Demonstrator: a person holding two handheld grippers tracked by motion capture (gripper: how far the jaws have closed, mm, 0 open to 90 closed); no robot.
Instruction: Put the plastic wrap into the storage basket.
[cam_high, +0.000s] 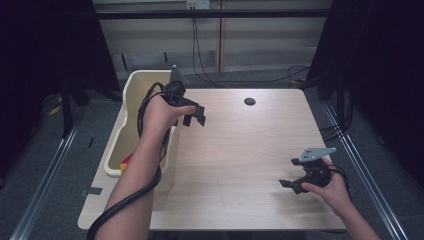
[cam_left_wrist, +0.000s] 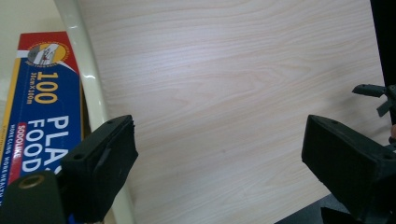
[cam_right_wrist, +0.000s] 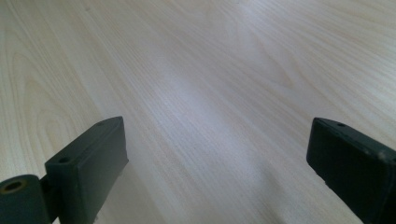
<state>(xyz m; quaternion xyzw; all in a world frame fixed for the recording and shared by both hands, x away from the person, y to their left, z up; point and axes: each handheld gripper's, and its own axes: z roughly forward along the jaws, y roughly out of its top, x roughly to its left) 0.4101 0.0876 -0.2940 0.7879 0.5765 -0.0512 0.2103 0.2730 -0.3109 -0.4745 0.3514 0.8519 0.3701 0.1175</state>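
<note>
Pale woodgrain table (cam_high: 240, 150), cream bin (cam_high: 131, 95)

Left tool (cam_high: 194, 118) raised, right tool (cam_high: 292, 184) low, both jaws spread wide.

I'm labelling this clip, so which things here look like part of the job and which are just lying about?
Likely part of the job:
- cream bin
- food wrap box lying inside it
- left tool, open beside the bin
- right tool, open over the table

Just there:
- wooden table
- round hole
- floor cables

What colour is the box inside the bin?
Mostly blue, with red and yellow edging; left gripper view shows it best.
</note>
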